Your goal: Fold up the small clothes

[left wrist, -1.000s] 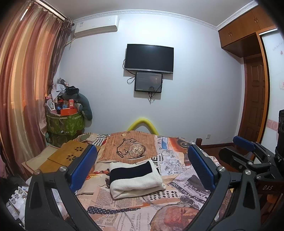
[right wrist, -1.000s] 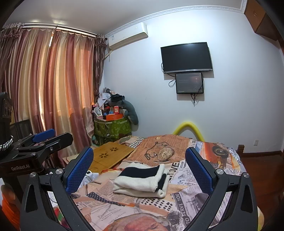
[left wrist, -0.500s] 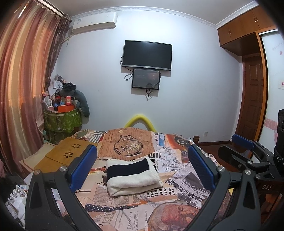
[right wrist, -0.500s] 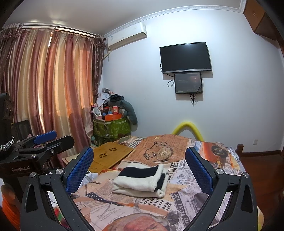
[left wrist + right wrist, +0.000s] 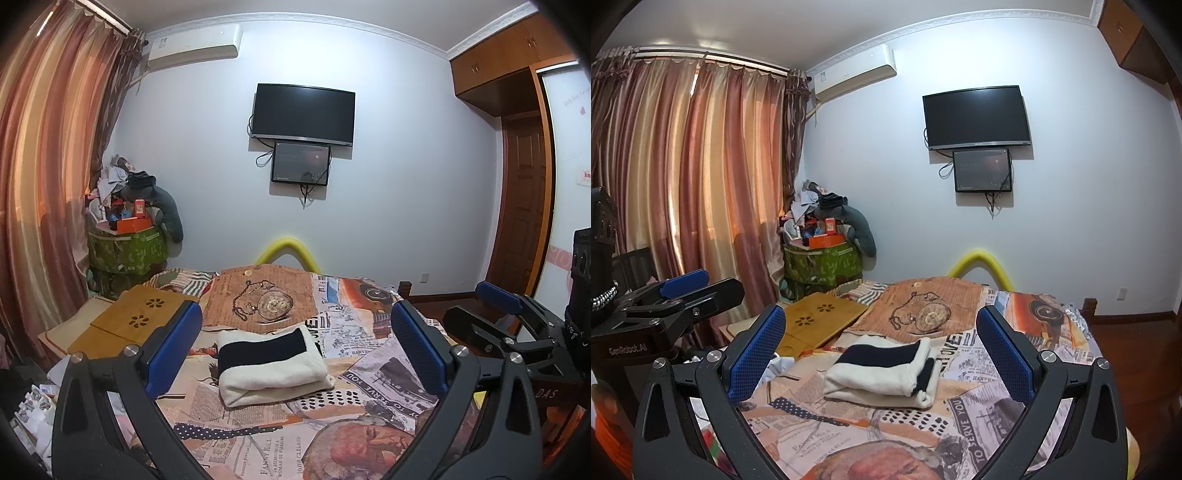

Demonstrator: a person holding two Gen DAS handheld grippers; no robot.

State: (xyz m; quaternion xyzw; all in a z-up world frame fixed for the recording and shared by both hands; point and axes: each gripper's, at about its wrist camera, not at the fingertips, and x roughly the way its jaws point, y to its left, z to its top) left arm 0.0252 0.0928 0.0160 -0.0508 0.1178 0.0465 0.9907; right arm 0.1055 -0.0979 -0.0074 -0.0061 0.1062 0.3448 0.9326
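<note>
A folded cream garment with a dark navy band [image 5: 269,363] [image 5: 882,371] lies flat on the newspaper-print bed cover [image 5: 384,373] [image 5: 982,402]. My left gripper [image 5: 295,347] hangs above the near part of the bed, open, its blue pads wide apart and nothing between them; the garment shows between its fingers, farther off. My right gripper [image 5: 881,350] is open and empty too, held back from the garment. Each gripper shows from the side in the other's view: the right gripper [image 5: 517,325] and the left gripper [image 5: 676,299].
A wooden lap tray [image 5: 129,321] [image 5: 816,321] lies at the bed's left edge. A green bin piled with clutter [image 5: 127,243] stands by the curtain [image 5: 683,184]. A yellow foam arch [image 5: 288,253] rises at the bed's far end. A wardrobe and door [image 5: 524,206] are on the right.
The left wrist view has shifted slightly, so the garment and the TV sit a little lower and more to the left. The garment has not moved, and both grippers stay open.
</note>
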